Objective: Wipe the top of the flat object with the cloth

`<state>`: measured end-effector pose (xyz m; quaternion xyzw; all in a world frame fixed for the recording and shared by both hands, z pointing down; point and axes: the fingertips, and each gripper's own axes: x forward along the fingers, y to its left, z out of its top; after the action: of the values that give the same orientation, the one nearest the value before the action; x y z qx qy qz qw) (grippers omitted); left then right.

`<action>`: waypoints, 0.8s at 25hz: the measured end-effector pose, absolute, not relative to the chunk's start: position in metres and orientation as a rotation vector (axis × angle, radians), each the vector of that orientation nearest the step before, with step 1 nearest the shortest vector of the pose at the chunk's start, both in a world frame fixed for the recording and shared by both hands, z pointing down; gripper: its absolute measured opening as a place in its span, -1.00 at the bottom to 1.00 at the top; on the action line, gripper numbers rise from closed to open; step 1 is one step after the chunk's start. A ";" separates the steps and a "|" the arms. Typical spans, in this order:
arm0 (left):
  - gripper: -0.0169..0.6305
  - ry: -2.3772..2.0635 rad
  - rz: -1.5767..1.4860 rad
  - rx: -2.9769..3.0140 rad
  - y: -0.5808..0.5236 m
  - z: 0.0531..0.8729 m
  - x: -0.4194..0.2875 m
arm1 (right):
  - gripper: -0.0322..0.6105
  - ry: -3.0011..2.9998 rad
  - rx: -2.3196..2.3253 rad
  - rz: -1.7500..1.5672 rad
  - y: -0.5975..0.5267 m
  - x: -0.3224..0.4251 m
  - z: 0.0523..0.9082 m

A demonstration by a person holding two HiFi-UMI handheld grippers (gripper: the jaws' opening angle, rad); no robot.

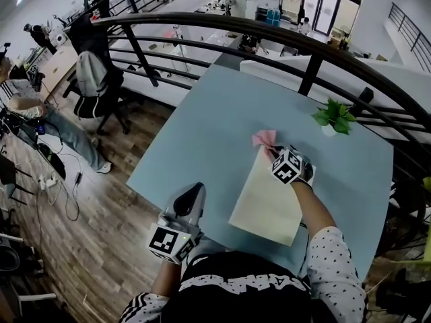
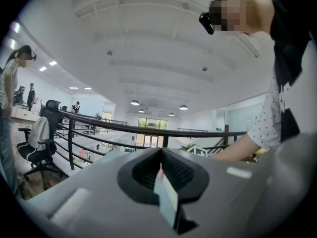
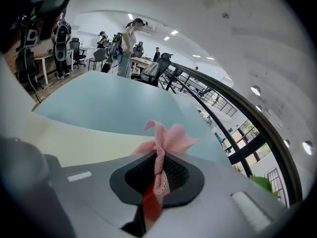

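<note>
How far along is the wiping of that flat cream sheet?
Done: the right gripper is shut on the pink cloth. In hand: cloth at the far end of the flat object. Left: wiping its top; no trace shows how much is wiped.

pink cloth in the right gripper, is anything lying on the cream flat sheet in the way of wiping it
Nothing visible does. The right gripper pinches the pink cloth at the far end of the cream sheet, whose top is bare. The small plant and the left gripper are both off to the sheet's sides.
</note>
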<state>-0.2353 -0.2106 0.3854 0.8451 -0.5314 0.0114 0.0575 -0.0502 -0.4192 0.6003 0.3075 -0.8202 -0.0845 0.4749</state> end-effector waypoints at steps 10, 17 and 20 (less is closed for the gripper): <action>-0.95 -1.618 0.041 2.558 -0.211 0.389 -0.235 | -0.87 -2.007 0.737 -0.209 -0.410 -0.053 0.602; -0.95 -1.620 0.028 2.571 -0.207 0.388 -0.229 | -0.88 -2.019 0.682 -0.260 -0.387 -0.061 0.602; -0.95 -1.613 0.023 2.573 -0.204 0.386 -0.226 | -0.88 -2.028 0.662 -0.270 -0.377 -0.066 0.599</action>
<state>-0.2259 -0.2044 0.3859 0.8460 -0.5305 0.0074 0.0524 -0.0661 -0.3773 0.5992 0.2709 -0.8297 -0.1103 0.4754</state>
